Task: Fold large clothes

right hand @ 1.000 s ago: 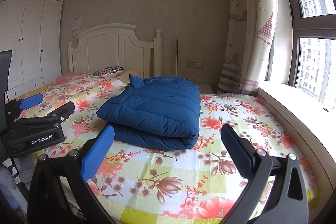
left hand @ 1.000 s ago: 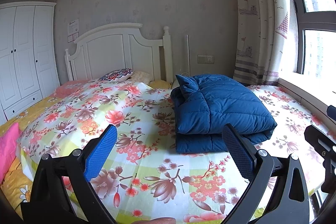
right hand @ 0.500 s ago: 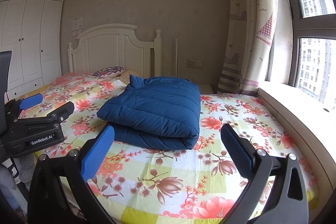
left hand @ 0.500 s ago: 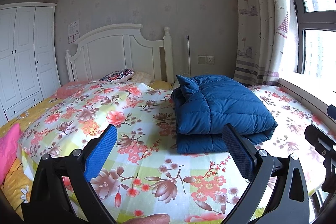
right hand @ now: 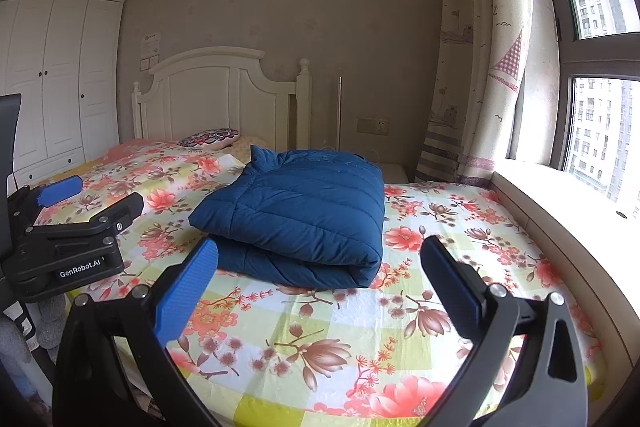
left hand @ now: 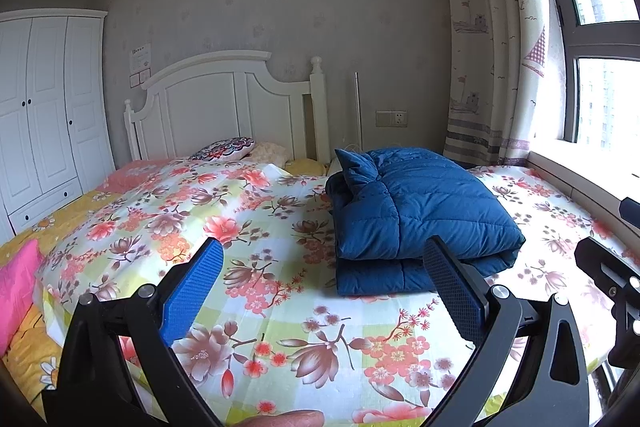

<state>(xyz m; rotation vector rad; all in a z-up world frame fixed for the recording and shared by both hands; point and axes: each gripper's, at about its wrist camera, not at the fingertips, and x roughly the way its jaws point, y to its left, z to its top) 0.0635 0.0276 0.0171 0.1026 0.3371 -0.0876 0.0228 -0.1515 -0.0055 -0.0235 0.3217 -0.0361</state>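
On the floral bed (right hand: 460, 227), the folded blue coat (right hand: 304, 215) lies ahead of both grippers, long axis running toward the headboard (left hand: 224, 107). The left gripper (left hand: 324, 267) sees it ahead-right, the right gripper (right hand: 316, 267) ahead-left; neither looks clearly nearer. Both stand wide apart, empty.

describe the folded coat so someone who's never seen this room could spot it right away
Start at the bed with the floral sheet, below the white headboard. On its window side lies the blue puffer coat, folded into a thick quilted bundle. It is the only plain dark blue thing on the flowered sheet.
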